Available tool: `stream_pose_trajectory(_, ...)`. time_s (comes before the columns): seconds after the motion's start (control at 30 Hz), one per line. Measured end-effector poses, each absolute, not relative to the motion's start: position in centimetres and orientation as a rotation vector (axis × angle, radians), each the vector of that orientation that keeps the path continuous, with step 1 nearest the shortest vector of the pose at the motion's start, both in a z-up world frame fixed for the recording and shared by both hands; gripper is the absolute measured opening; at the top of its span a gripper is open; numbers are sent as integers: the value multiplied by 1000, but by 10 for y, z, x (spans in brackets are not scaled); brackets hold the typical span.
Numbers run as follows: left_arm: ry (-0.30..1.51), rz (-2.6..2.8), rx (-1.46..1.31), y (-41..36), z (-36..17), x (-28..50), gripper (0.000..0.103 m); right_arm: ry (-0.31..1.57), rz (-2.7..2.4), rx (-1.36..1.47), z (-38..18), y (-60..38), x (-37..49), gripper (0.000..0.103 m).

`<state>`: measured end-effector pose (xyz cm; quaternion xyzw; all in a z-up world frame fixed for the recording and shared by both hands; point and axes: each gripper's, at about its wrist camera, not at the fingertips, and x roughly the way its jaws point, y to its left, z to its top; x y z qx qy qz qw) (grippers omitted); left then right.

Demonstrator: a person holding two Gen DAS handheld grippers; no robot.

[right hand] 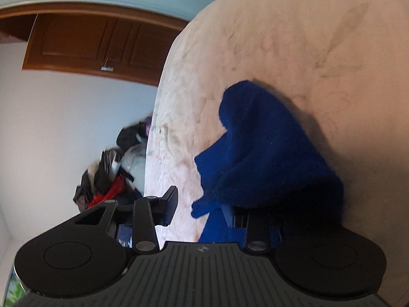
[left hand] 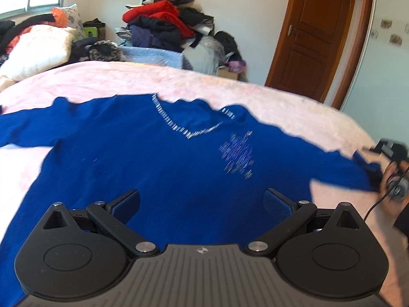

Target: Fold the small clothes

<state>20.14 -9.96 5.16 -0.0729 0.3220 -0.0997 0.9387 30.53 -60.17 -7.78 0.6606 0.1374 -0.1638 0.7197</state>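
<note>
We see a blue sweater (left hand: pixel 158 168) spread front-up across a bed (left hand: pixel 230 87) covered in pale pink bedding, its V-neck trimmed with silver beads and a beaded motif on the chest. The left hand-held gripper (left hand: pixel 202 202) hovers over the lower part of the sweater with its jaws spread wide, nothing between the blue pads. At the far right of the left wrist view, the right hand-held gripper (left hand: pixel 391 153) sits at the cuff of one outstretched sleeve. In the right wrist view, turned sideways, the right hand-held gripper (right hand: pixel 202 207) has the bunched sleeve end (right hand: pixel 258 148) draped over one finger; the other finger stands apart on bare bedding, so we cannot tell whether the fabric is pinched. Beyond the bed, a heap of clothes (left hand: pixel 168 23) rises beside a brown wooden door (left hand: pixel 314 35).
</note>
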Motion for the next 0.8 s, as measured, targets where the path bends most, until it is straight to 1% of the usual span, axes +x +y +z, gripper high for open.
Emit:
stream_pose_trajectory(0.03, 655, -222, -173, -101, 54, 207, 103, 316, -361, 1456, -80, -602, 311, 28)
stream_pose_trajectory(0.07, 645, -241, -202, -101, 57, 211, 103, 337, -353, 1451, -82, -603, 315, 12)
stream_pose_trajectory(0.1, 633, -262, -232, -102, 60, 216, 103, 339, -353, 1446, -84, -602, 318, 7)
stream_pose_trajectory(0.27, 619, -401, -393, -120, 73, 253, 103, 302, -169, 1353, -69, -588, 319, 8)
stream_pose_trajectory(0.37, 674, -553, -480, -147, 76, 281, 103, 316, 39, 1320, -60, -570, 320, 8)
stream_pose_trajectory(0.5, 787, -708, -549, -194, 67, 310, 103, 287, 277, 1400, -64, -549, 317, 8)
stream_pose_trajectory(0.6, 890, -749, -550, -228, 57, 327, 103, 275, 383, 1430, -73, -535, 325, 8)
stream_pose_trajectory(0.8, 1055, -777, -591, -258, 30, 359, 103, 300, 523, 1455, -86, -522, 347, 9)
